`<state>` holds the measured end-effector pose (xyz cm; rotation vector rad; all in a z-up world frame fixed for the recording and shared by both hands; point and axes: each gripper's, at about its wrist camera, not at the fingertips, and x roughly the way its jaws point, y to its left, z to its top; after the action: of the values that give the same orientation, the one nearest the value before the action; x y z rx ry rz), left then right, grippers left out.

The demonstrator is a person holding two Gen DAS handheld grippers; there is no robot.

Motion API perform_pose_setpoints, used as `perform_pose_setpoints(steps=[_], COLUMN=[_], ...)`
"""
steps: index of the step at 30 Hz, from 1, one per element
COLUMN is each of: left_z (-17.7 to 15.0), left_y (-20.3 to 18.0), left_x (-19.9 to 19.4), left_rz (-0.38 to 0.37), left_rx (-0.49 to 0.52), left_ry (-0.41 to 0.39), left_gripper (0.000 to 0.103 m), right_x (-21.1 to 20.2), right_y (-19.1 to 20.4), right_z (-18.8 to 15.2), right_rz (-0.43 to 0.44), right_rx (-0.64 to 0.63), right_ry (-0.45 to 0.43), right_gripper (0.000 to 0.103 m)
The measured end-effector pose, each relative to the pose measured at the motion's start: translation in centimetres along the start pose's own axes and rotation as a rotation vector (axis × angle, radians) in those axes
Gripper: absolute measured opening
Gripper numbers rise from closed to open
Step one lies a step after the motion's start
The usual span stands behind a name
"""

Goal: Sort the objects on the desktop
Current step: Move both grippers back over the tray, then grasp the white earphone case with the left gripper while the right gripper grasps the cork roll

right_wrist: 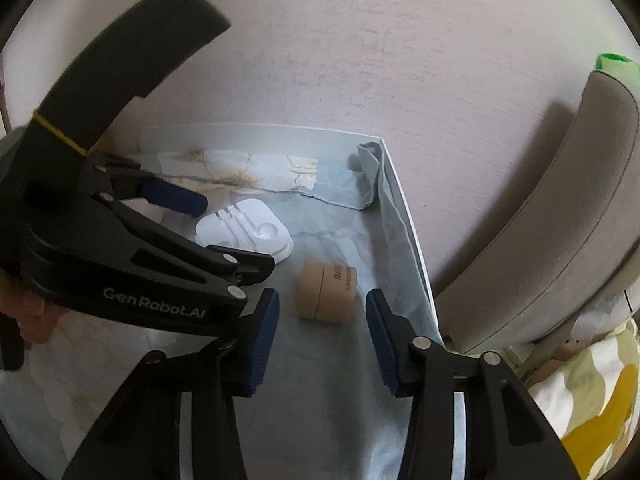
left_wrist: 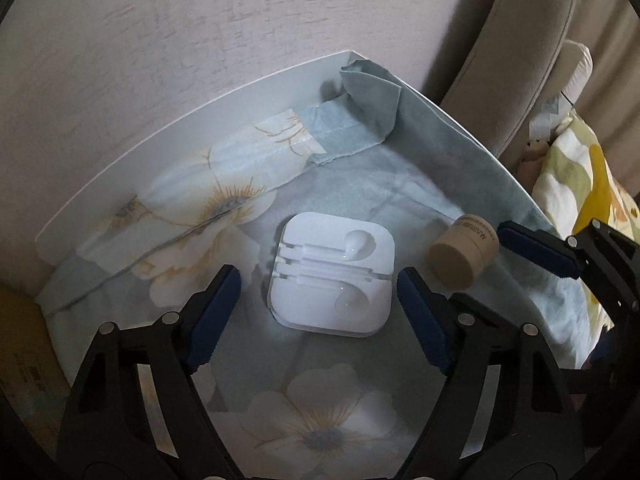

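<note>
A white square plastic earphone case (left_wrist: 334,276) lies flat on a floral cloth on a white table; it also shows in the right wrist view (right_wrist: 248,234). My left gripper (left_wrist: 316,312) is open, its blue pads on either side of the case just above it. A short brown cardboard tube (right_wrist: 326,294) lies on its side to the case's right; it also shows in the left wrist view (left_wrist: 462,254). My right gripper (right_wrist: 322,346) is open, its pads flanking the tube from the near side without touching it.
The pale blue floral cloth (left_wrist: 360,168) is bunched at the table's far right corner. The white table's edge (right_wrist: 404,208) runs along the right. A beige chair back (right_wrist: 560,216) stands to the right, with a yellow-patterned fabric (right_wrist: 592,404) below it. A wall is behind.
</note>
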<state>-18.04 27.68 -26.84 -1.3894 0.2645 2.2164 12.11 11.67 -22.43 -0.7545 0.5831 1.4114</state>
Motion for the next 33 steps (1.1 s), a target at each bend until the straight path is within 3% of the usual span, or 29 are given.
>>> perform_pose_setpoints(steps=[4,6,8,20,33], left_z=[0.0,-0.3,-0.4,-0.2,0.5], left_y=[-0.1,-0.2,-0.1,1.2,1.6], left_x=[-0.1,-0.2,-0.5,-3.2,-11.1], left_rz=[0.012,0.032,0.036,0.012,0.002], left_rx=[0.028,0.053,0.057,0.022,-0.073], left_ry=[0.001,-0.008,-0.020,-0.050,-0.119], left_gripper=[0.078,0.073,0.060,0.059,0.059], right_x=[0.4,0.5,0.3,-1.0,-6.2], right_y=[-0.1,-0.2,-0.3,0.1,1.2], right_z=[-0.1,-0.1,0.0,0.7,3.8], right_rz=[0.007,0.015,0.019,0.020,0.040], right_rx=[-0.009,-0.004,0.002,0.008,-0.003], right_ry=[0.009,0.014,0.010,-0.026,-0.062], right_gripper=[0.031,0.028,0.028,0.026,0.026])
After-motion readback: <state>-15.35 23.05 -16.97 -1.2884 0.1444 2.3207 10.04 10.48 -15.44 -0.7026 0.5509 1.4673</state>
